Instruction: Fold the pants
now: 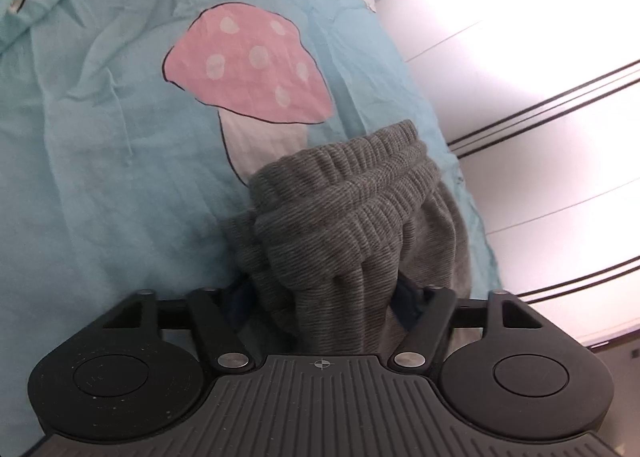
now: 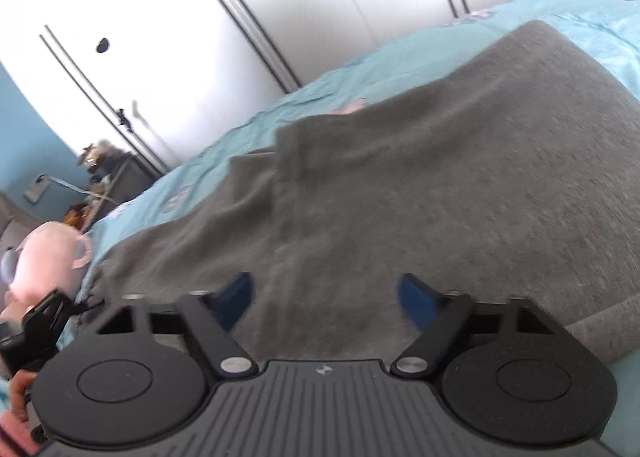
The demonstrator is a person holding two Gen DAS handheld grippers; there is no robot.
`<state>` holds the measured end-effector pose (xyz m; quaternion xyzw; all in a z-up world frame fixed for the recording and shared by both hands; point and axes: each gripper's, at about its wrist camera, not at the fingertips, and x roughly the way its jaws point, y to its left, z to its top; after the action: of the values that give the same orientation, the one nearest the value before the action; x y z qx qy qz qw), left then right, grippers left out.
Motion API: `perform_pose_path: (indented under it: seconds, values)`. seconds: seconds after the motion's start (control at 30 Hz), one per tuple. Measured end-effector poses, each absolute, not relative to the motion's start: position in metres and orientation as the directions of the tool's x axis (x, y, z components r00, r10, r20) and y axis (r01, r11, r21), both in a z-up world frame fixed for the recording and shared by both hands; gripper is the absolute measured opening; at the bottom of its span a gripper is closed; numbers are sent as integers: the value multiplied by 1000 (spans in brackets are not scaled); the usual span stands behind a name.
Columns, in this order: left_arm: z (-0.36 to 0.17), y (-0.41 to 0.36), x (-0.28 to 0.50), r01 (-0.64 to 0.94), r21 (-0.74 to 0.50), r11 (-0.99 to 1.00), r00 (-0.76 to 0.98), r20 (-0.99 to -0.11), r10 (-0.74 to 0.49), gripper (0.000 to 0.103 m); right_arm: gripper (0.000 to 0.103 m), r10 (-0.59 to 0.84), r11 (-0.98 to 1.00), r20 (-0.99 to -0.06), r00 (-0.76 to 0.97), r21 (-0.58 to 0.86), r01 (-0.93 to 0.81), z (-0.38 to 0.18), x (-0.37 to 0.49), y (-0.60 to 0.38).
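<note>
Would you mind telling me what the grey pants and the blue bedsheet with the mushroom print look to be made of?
Pants: probably a soft knit, maybe fleece or cotton jersey; matte, with fine ribbed lines and a gathered elastic waistband.
Bedsheet: seemingly thin woven cotton or a blend; matte, with fine sharp creases, and the mushroom looks printed flat on it. Exact fibres cannot be told.

**Bright bedroom, white wardrobe**

A bed under a light blue cover (image 1: 100, 137) printed with a pink mushroom (image 1: 248, 65) fills the room. Glossy white wardrobe doors (image 2: 180, 17) with dark trim stand beside it, against a blue wall (image 2: 24, 145). A cluttered dark cabinet (image 2: 120, 181) sits nearby.
</note>
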<state>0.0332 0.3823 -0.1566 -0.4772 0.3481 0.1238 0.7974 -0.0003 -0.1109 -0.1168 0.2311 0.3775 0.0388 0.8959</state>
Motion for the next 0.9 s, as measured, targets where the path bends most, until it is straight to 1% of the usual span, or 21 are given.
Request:
perform_pose_path:
  seconds: [0.03, 0.07, 0.13, 0.23, 0.33, 0.4, 0.53, 0.6, 0.63, 0.73, 0.9]
  values:
    - [-157, 382, 33, -528, -675, 515, 728, -672, -136, 67, 58, 235, 888, -670, 705, 442, 124, -119, 1, -112]
    - [-156, 382, 33, -527, -674, 517, 729, -672, -134, 65, 53, 222, 888, -681, 698, 437, 145, -121, 2, -114]
    - [-158, 380, 32, -523, -669, 528, 728, -673, -132, 65, 53, 224, 880, -689, 689, 446, 161, -122, 4, -117]
    - [-162, 382, 27, -514, -693, 505, 742, -655, -143, 70, 54, 225, 887, -700, 677, 436, 155, -123, 7, -118]
    - [-166, 382, 30, -508, -694, 511, 740, -655, -153, 73, 57, 226, 893, -702, 675, 426, 144, -124, 8, -115]
    - [-166, 380, 32, -509, -680, 528, 734, -663, -146, 71, 57, 229, 891, -701, 676, 430, 145, -124, 8, -115]
    - [-164, 381, 34, -530, -664, 528, 717, -683, -140, 60, 56, 234, 885, -698, 677, 442, 150, -124, 9, -115]
    - [-162, 381, 34, -531, -656, 535, 714, -688, -135, 58, 55, 230, 884, -696, 680, 442, 154, -123, 8, -115]
    - [-161, 381, 34, -535, -650, 540, 710, -692, -129, 55, 55, 230, 882, -694, 682, 444, 155, -122, 6, -116]
    - [-156, 379, 34, -540, -636, 551, 705, -700, -117, 52, 51, 225, 880, -696, 682, 445, 165, -122, 5, -118]
    - [-145, 378, 31, -524, -641, 561, 721, -684, -109, 47, 51, 218, 887, -701, 679, 432, 162, -122, 5, -116]
